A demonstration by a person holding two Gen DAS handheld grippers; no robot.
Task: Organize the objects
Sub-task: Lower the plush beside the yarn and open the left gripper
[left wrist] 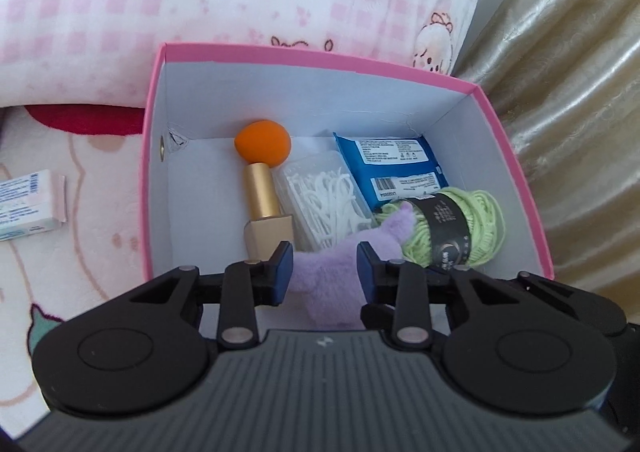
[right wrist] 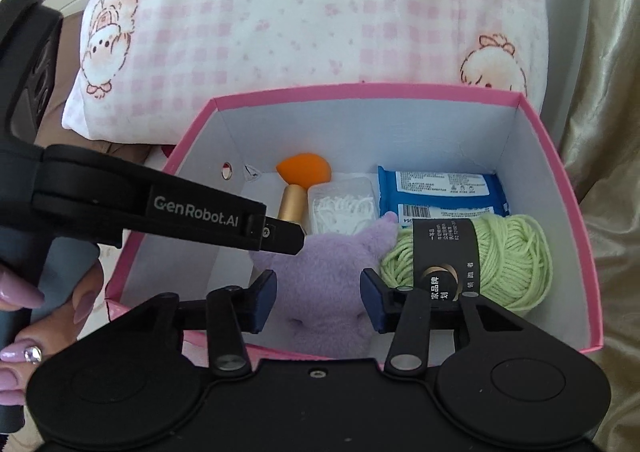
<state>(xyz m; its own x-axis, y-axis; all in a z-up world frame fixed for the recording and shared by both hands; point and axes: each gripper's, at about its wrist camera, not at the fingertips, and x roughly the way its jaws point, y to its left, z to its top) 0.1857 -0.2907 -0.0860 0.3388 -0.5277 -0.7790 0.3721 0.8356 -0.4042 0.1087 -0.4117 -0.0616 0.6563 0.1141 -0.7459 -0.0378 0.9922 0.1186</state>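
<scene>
Box: pink cardboard box (left wrist: 516, 156) with white inner walls, open at the top, resting on a bed with a printed blanket (left wrist: 92, 180)
Back row of box: orange sponge applicator with gold handle (left wrist: 264, 180) at left, clear case of white floss picks (left wrist: 328, 204) in the middle, blue wipes pack (left wrist: 390, 160) at right
Front right of box: green yarn ball (left wrist: 476, 224) with a black label band, lying against the wipes pack
Plush toy: purple plush toy (right wrist: 324, 292) inside the box at the front, touching the yarn ball and the floss case
Left claw (left wrist: 325, 272): pads stand on either side of the plush toy, pressing on its fur; gripping the plush toy
Right claw (right wrist: 318, 300): jaws apart, plush toy between them, pads not clearly pressing; open
Outside box: white and blue carton (left wrist: 30, 204) on the blanket to the left; pink checked pillow (right wrist: 304, 20) behind the box
Person: hand (right wrist: 52, 316) with lilac nails holds the left claw handle
</scene>
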